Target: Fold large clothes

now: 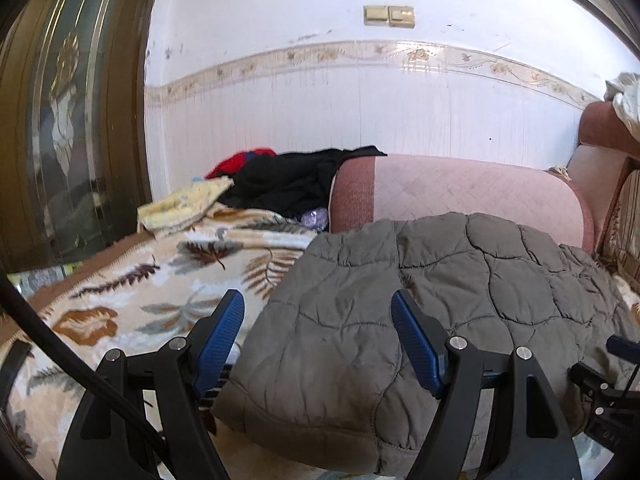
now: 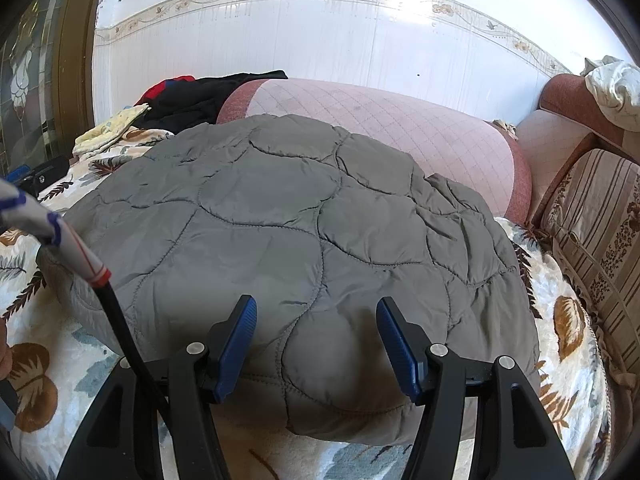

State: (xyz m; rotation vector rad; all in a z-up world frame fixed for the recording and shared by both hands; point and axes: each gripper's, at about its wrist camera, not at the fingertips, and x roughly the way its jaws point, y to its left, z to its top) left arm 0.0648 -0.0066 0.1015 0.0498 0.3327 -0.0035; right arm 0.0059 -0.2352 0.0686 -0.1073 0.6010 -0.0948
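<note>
A grey quilted jacket [image 1: 420, 300] lies folded in a thick bundle on a leaf-patterned blanket [image 1: 132, 304]. In the left wrist view my left gripper [image 1: 316, 304] stands open over the jacket's near left corner. Its blue pads are wide apart and press on nothing. The right wrist view shows the jacket [image 2: 288, 216] filling the middle. My right gripper [image 2: 317, 306] is open just above its near edge, with the padded cloth bulging between the fingers but not gripped. Part of the right gripper [image 1: 612, 384] shows at the left view's right edge.
A pink bolster cushion [image 1: 460, 188] lies behind the jacket. To the left are a pile of black and red clothes [image 1: 288, 180] and a yellow cloth [image 1: 184, 204]. A glass-panelled door [image 1: 68, 120] stands far left, a striped cushion [image 2: 596, 220] right. A sleeve [image 2: 36, 212] and black cable [image 2: 120, 320] cross the right view's left side.
</note>
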